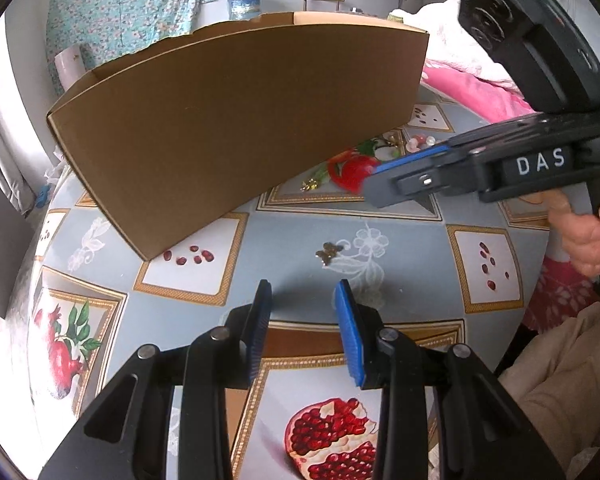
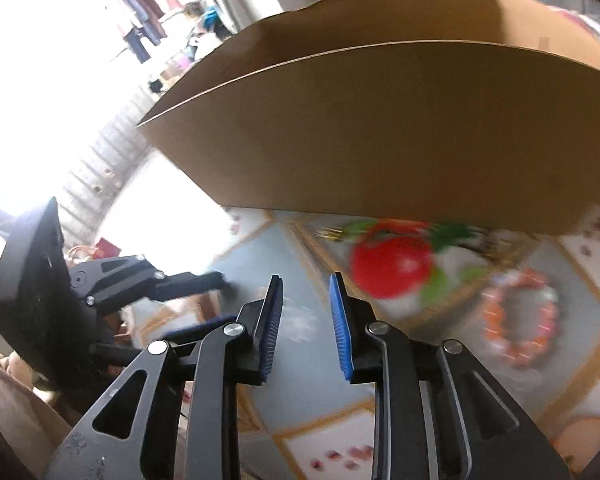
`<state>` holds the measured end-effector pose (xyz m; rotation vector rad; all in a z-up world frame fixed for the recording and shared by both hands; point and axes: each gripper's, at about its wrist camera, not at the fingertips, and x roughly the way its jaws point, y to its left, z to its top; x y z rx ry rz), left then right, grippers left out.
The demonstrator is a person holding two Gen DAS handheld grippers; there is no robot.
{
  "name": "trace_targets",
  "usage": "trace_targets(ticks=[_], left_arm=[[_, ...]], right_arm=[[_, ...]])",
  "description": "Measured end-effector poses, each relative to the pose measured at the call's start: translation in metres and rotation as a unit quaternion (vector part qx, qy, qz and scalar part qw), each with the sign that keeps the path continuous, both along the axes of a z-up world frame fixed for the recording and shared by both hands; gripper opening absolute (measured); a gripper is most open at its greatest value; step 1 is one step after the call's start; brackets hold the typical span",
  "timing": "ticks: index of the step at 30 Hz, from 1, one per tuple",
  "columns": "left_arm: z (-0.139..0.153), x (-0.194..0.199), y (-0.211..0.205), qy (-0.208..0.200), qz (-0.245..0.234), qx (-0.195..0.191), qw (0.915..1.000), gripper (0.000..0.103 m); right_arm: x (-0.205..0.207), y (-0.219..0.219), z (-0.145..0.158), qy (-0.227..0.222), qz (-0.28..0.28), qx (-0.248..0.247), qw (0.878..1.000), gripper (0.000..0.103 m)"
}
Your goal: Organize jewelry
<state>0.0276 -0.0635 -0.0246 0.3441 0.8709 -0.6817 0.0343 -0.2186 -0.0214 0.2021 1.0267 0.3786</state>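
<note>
A brown cardboard box stands on the patterned tablecloth and also fills the top of the right wrist view. A small gold jewelry piece lies just ahead of my open, empty left gripper. Another gold piece lies by the box's near edge and shows blurred in the right wrist view. A pink and white bead bracelet lies right of my open, empty right gripper; its beads also show in the left wrist view. The right gripper reaches in from the right.
The tablecloth carries pomegranate prints. Pink fabric lies behind the table at the right. A white cup and a blue-lidded jar stand behind the box. The left gripper shows at the left of the right wrist view.
</note>
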Motion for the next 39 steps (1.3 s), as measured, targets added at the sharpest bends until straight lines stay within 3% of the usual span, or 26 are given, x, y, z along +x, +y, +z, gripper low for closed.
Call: trace_targets(ticks=[6, 14, 18, 20, 27, 30, 31, 39], left_arm=[[-0.002, 0.000, -0.007, -0.003, -0.007, 0.002, 1.0000, 0.032], [-0.002, 0.001, -0.009, -0.004, -0.002, 0.001, 1.0000, 0.032], [-0.002, 0.002, -0.009, -0.005, -0.001, 0.000, 1.0000, 0.032], [-0.002, 0.002, -0.009, -0.005, -0.001, 0.000, 1.0000, 0.032], [-0.002, 0.001, -0.008, -0.005, -0.002, 0.000, 1.0000, 0.032], [-0.002, 0.002, -0.008, -0.005, -0.002, -0.001, 1.0000, 0.033], [-0.002, 0.002, -0.008, -0.005, -0.002, -0.001, 1.0000, 0.033], [-0.002, 0.001, -0.008, -0.007, -0.001, -0.001, 1.0000, 0.033]], right_arm=[[-0.010, -0.044, -0.008, 0.008, -0.068, -0.015, 0.998, 0.022], [-0.011, -0.085, -0.005, -0.008, -0.140, -0.080, 0.987, 0.022], [-0.010, -0.081, 0.002, -0.025, -0.122, -0.075, 0.989, 0.024], [-0.010, -0.070, 0.002, -0.035, -0.109, -0.092, 0.989, 0.030], [0.016, -0.044, -0.005, -0.049, -0.091, -0.151, 0.983, 0.030], [0.019, -0.037, -0.007, -0.054, -0.083, -0.171, 0.980, 0.022], [0.018, -0.035, -0.007, -0.052, -0.081, -0.168, 0.981, 0.011], [0.007, -0.027, -0.006, -0.035, -0.069, -0.143, 0.987, 0.010]])
